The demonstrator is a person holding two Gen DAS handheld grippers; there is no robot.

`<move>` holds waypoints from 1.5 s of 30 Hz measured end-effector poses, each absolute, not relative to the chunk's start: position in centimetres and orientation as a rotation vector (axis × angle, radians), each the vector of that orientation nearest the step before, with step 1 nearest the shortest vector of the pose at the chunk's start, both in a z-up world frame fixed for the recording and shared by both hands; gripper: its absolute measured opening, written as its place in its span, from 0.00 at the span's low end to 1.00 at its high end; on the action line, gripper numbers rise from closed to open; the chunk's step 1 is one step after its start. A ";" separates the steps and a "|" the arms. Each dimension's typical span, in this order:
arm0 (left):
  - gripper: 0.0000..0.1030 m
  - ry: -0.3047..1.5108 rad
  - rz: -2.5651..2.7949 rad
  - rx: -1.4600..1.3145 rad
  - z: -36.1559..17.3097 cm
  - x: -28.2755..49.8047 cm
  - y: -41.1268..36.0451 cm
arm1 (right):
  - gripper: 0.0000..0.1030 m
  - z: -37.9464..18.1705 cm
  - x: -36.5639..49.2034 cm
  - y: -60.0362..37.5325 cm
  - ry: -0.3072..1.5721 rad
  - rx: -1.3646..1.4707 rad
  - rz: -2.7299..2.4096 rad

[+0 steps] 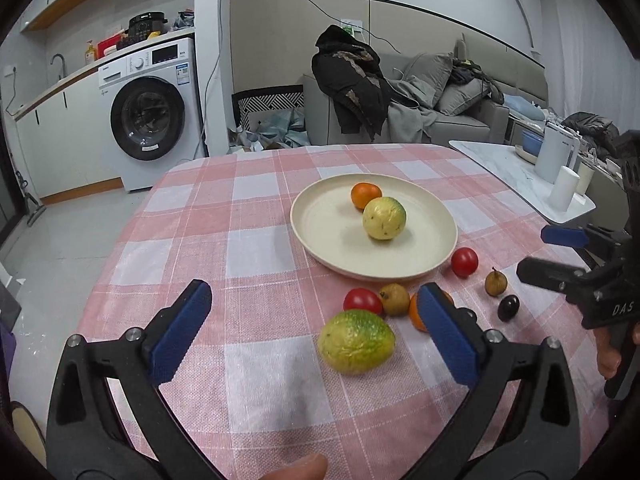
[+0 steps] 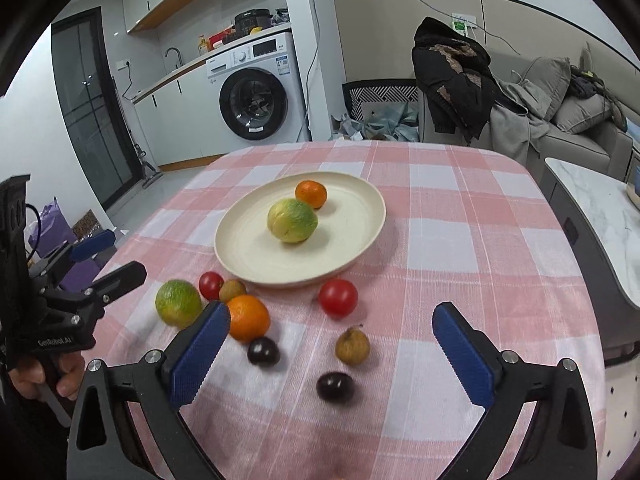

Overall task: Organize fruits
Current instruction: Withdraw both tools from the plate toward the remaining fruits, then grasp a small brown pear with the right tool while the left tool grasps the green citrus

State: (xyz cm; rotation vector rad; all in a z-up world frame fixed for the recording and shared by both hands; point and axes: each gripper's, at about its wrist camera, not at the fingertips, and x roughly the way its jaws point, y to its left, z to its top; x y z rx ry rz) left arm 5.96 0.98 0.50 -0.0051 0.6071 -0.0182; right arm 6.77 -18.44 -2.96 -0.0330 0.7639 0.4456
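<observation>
- A cream plate sits on a table under a pink-and-white checked cloth, carrying two fruits: an orange mandarin at the back and a yellow-green round fruit touching it in front.
- The left gripper hangs spread wide over the near edge of the table, gripping nothing; a second yellow-green fruit lies on the cloth between its blue pads, clear of both.
- The right gripper is likewise released and empty, above the loose fruit.
- Loose on the cloth in front of the plate: two red tomatoes, another mandarin, two small brown fruits and two dark grapes.
- A washing machine and a grey sofa draped with a dark jacket stand beyond the table.
</observation>
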 end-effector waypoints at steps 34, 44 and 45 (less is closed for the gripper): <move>0.99 0.763 -0.038 -0.013 -4.1 8.7 0.5 | 0.61 -7.9 8.6 -19.7 0.951 0.136 0.525; 0.99 0.766 -0.041 -0.017 -4.2 8.9 0.6 | 0.43 -8.0 9.0 -19.8 0.946 0.141 0.487; 0.99 0.767 -0.041 -0.017 -4.2 8.9 0.6 | 0.42 -8.0 9.0 -19.8 0.945 0.141 0.483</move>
